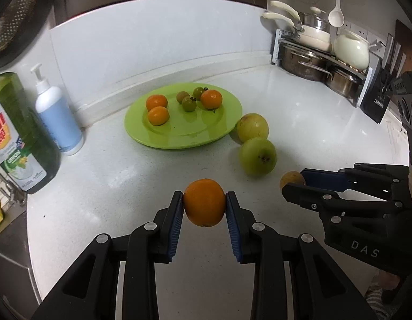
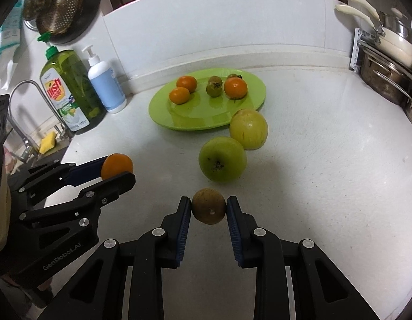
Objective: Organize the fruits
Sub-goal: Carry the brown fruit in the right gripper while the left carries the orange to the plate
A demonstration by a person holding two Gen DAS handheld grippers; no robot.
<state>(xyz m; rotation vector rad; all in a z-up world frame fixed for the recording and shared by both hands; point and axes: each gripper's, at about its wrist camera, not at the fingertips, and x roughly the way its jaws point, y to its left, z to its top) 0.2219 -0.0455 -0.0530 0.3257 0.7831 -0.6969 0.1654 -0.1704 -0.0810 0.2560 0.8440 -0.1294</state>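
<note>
My left gripper (image 1: pixel 204 202) is shut on an orange (image 1: pixel 204 202) and holds it above the white counter; it also shows at the left of the right wrist view (image 2: pixel 118 172). My right gripper (image 2: pixel 208 206) is shut on a small brown fruit (image 2: pixel 208 206), seen partly behind its fingers in the left wrist view (image 1: pixel 291 180). A green plate (image 1: pixel 184 136) (image 2: pixel 195 117) holds three small oranges and three small green tomatoes. A green apple (image 1: pixel 257 156) (image 2: pixel 222 159) and a yellow-green fruit (image 1: pixel 252 127) (image 2: pixel 248 128) lie on the counter beside the plate.
A green dish soap bottle (image 2: pixel 72 90) and a white-blue pump bottle (image 2: pixel 106 85) stand at the left by the faucet (image 2: pixel 32 106) and sink. A rack of pots and pans (image 1: pixel 320 53) and a knife block (image 1: pixel 376 98) stand at the back right.
</note>
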